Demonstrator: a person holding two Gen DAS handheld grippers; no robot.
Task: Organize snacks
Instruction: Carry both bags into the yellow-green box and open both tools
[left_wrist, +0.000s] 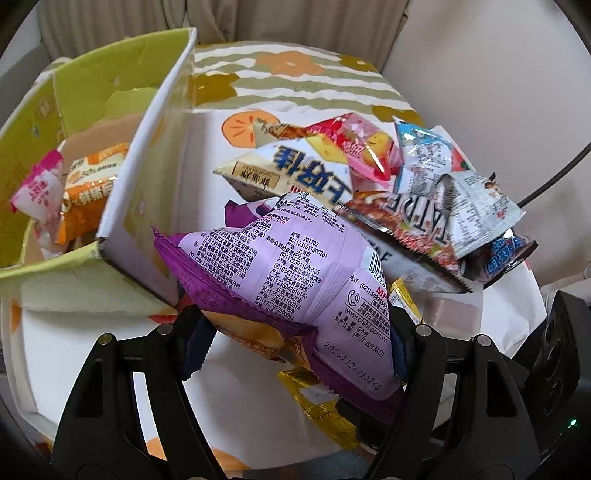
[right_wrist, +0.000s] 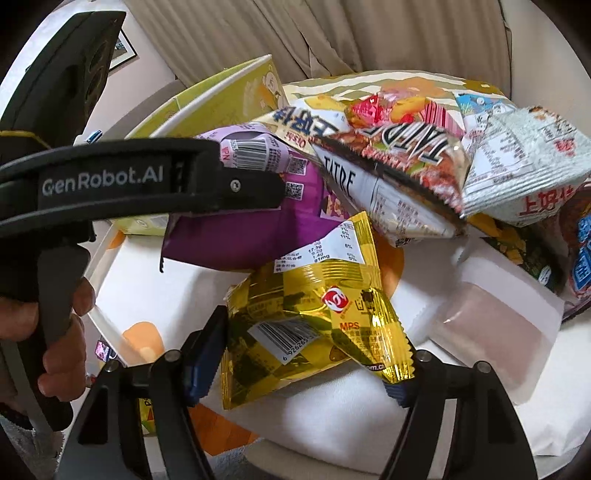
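My left gripper is shut on a purple snack bag and holds it above the table, right of the green cardboard box. The box holds an orange bag and a pink bag. In the right wrist view the left gripper shows from the side with the purple bag. My right gripper is shut on a gold snack bag, lifted just in front of the pile.
A pile of snack bags lies on the round table with its flowered cloth, right of the box. A white paper pouch lies at the right. Curtains hang behind.
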